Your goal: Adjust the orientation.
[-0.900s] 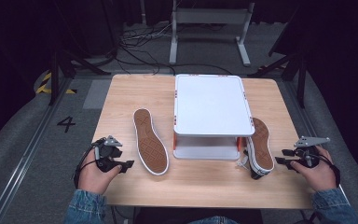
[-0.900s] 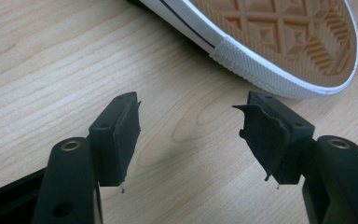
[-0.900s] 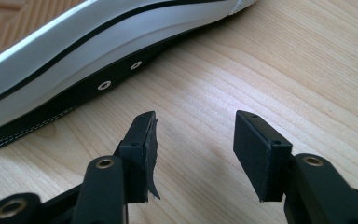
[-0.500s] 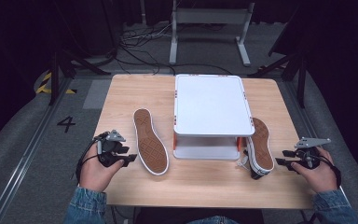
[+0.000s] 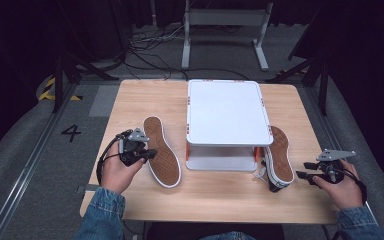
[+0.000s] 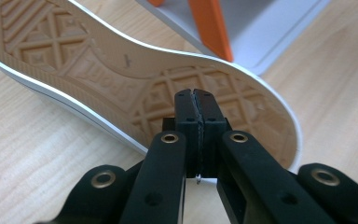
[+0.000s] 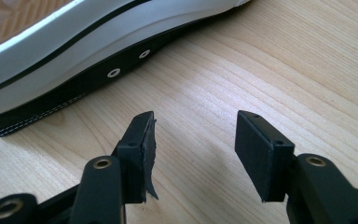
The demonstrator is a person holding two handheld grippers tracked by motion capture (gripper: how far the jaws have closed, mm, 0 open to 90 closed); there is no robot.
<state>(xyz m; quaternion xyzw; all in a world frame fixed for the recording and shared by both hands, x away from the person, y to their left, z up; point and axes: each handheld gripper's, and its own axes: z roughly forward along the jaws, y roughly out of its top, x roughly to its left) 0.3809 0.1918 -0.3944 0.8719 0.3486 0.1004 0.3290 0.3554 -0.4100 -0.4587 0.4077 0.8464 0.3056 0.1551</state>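
Note:
A canvas shoe (image 5: pixel 162 152) lies sole up on the wooden table (image 5: pixel 220 200), left of a white raised stand (image 5: pixel 228 112). My left gripper (image 5: pixel 151 153) is shut with nothing between its jaws, its tips at the near left edge of that tan sole (image 6: pixel 121 60). In the left gripper view the shut left gripper (image 6: pixel 196 100) lies over the sole's forefoot. A second shoe (image 5: pixel 279 159) lies on its side right of the stand. Just right of it, my right gripper (image 5: pixel 304 176) stands open; the right gripper (image 7: pixel 196 135) holds nothing, the shoe's black-and-white side (image 7: pixel 74 42) just ahead.
The white stand rests on short orange legs (image 5: pixel 187 152) in the middle of the table. Bare wood runs along the near edge between my hands. Dark floor, cables and a metal frame (image 5: pixel 225 30) lie beyond the far edge.
My left hand has moved forward and to the right, bringing its shut gripper up to the left shoe's sole. The right hand and both shoes have stayed where they were.

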